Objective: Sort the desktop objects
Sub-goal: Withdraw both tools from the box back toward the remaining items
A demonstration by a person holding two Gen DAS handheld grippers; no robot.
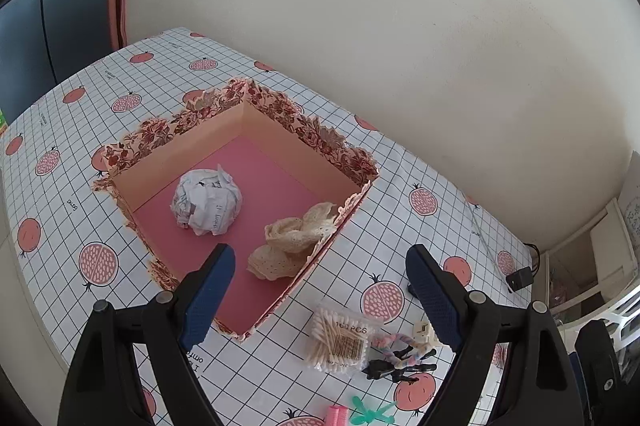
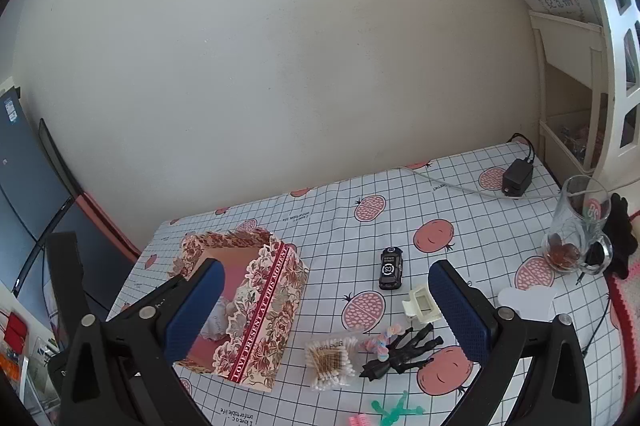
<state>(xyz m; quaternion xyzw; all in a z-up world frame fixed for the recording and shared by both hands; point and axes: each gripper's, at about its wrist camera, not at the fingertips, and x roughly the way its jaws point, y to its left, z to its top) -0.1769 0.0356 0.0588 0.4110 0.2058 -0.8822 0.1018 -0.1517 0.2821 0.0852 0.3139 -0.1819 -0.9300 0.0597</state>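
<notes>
A floral cardboard box (image 1: 320, 142) (image 2: 264, 322) with a pink floor stands on the table. Inside lie a crumpled paper ball (image 1: 206, 202) and a cream crocheted piece (image 1: 292, 242). My left gripper (image 1: 320, 290) is open and empty, above the box's near right corner. My right gripper (image 2: 326, 314) is open and empty, above the loose items. On the table lie a cotton swab pack (image 1: 340, 338) (image 2: 330, 358), a black figure (image 1: 396, 366) (image 2: 404, 350), a pastel rope (image 1: 396, 346) (image 2: 382, 338), a cream clip (image 2: 422, 304), a green figure (image 2: 394, 412) and a pink roller (image 1: 338, 416).
A black toy car (image 2: 391, 268) lies mid-table. A glass pitcher (image 2: 576, 226), a black power adapter (image 2: 517, 177) with cable, a white paper cutout (image 2: 524, 300) and a black glove (image 2: 622, 234) sit at the right. A wall runs along the table's far edge.
</notes>
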